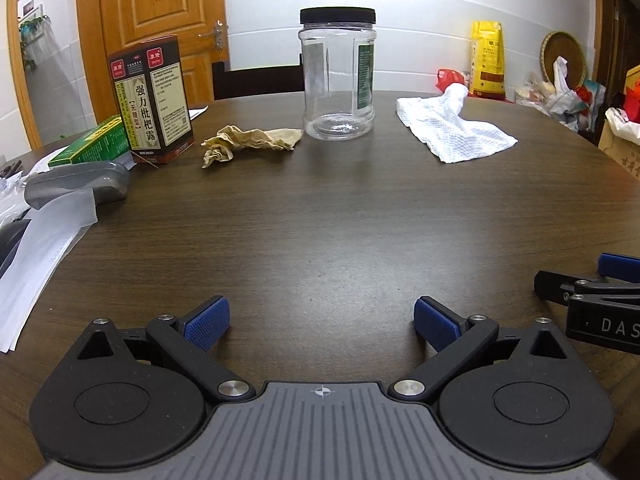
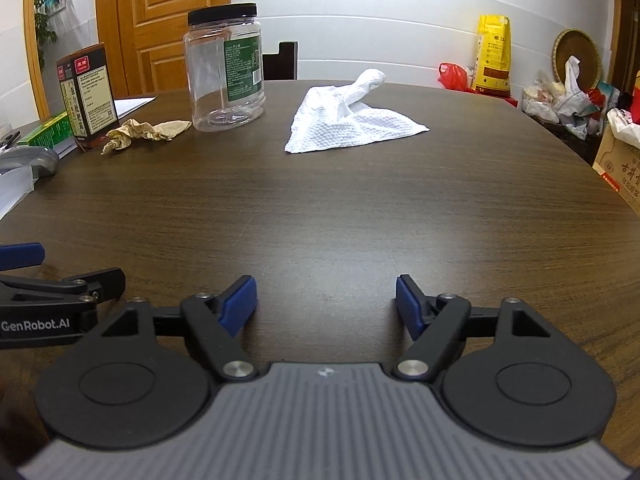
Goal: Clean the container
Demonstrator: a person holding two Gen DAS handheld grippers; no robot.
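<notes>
A clear plastic jar (image 1: 338, 80) (image 2: 224, 76) with a black screw lid stands upright and empty at the far side of the dark wooden table (image 1: 320, 208). A white cloth (image 1: 452, 124) (image 2: 352, 120) lies crumpled to its right. A crumpled beige tissue (image 1: 248, 142) (image 2: 146, 130) lies to its left. My left gripper (image 1: 322, 322) is open near the front edge, nothing between its blue pads. My right gripper (image 2: 326, 306) is open too and holds nothing. Both are well short of the jar.
A brown medicine box (image 1: 154, 100) (image 2: 86, 96) and a green box (image 1: 94, 146) stand at the left, beside a grey object (image 1: 80, 186) and papers (image 1: 36, 248). A chair back (image 1: 256, 80) is behind the table. Bags and cartons (image 1: 580, 96) crowd the right.
</notes>
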